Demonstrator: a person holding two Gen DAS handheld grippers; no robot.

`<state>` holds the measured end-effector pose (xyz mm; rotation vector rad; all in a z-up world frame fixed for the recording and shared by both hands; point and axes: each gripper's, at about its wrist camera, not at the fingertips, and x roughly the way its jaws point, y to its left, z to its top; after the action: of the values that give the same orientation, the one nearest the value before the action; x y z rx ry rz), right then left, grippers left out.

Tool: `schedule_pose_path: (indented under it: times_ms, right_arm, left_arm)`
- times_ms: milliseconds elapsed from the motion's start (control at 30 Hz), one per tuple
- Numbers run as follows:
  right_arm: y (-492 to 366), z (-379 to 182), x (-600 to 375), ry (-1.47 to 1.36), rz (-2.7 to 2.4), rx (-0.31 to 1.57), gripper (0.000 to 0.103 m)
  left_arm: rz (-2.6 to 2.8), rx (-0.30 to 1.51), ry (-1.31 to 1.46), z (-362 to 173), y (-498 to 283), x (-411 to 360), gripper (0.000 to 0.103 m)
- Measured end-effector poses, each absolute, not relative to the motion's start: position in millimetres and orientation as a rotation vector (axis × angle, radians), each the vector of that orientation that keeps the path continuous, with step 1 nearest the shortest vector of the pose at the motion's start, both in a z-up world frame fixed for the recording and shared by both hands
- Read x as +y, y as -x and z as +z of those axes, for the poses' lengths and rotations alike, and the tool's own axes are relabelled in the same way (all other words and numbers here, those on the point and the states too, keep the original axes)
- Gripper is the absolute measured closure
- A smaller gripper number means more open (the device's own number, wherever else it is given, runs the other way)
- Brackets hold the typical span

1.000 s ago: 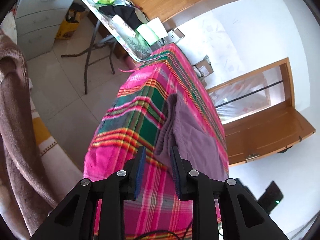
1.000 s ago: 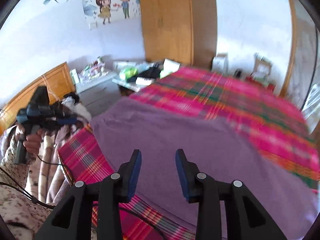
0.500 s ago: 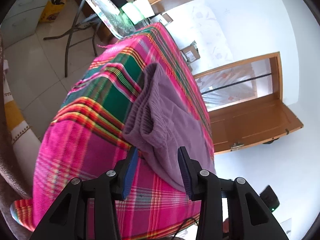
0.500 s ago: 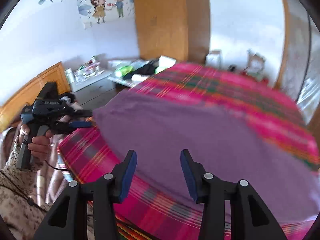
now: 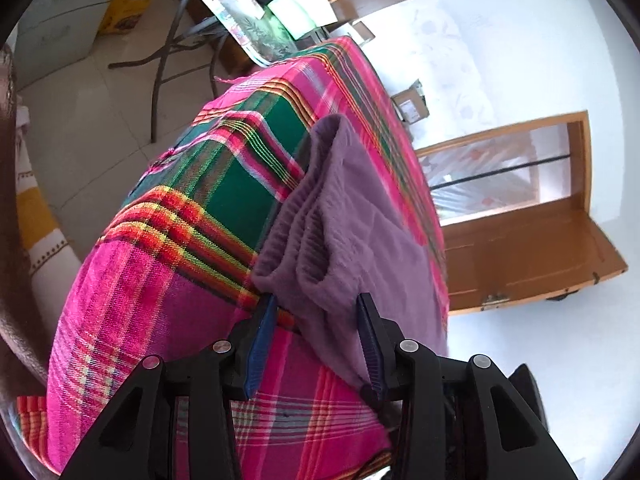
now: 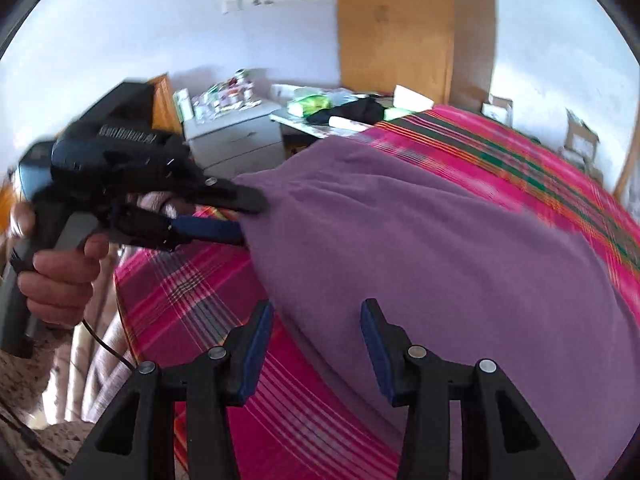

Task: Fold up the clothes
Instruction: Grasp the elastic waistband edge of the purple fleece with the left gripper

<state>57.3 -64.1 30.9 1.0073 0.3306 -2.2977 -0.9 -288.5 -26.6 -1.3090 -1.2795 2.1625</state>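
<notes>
A purple knit garment [image 5: 360, 208] lies flat along a bed covered in a pink and green plaid cloth [image 5: 160, 300]. Its ribbed waistband end points at my left gripper [image 5: 317, 300], which is open, with the waistband's near corner between the fingers. In the right wrist view the garment [image 6: 440, 240] spreads wide across the plaid cloth [image 6: 192, 292]. My right gripper [image 6: 318, 308] is open just above the garment's near edge, nothing held. The left gripper [image 6: 253, 221], held by a hand [image 6: 60, 280], straddles the garment's left corner.
A folding table [image 5: 240, 40] with bottles and dark cloth stands past the bed's far end, next to grey drawers [image 6: 236, 140]. A wooden wardrobe [image 6: 396, 28], a wooden door [image 5: 520, 256] and a cardboard box [image 5: 410, 106] line the walls. A brown blanket [image 5: 8, 200] hangs at left.
The left gripper has opened wider and moved in until the waistband corner sits between its fingers. The right gripper has dropped closer to the garment's near edge.
</notes>
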Motion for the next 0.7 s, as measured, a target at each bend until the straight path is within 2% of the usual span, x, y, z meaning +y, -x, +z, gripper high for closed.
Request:
schedule_pose_path:
  times_ms: [233, 467, 533, 700]
  right_arm:
    - [-61, 19, -93, -1.004, -2.295, 0.499, 0.057]
    - [-60, 20, -94, -1.007, -2.303, 0.498, 0.057]
    - [-61, 20, -96, -1.001, -2.308, 0.508, 0.060]
    - [-57, 20, -96, -1.009, -2.337, 0.513, 0.075]
  left_arm:
    - [2.222, -1.232, 1.351, -21, 4, -284, 0.060]
    - [2.168, -1.346, 1.340, -26, 8, -290, 0.060]
    - [2.158, -1.370, 1.336, -27, 8, -291, 0.060]
    - [2.175, -1.363, 1.331, -24, 7, -289, 0.061]
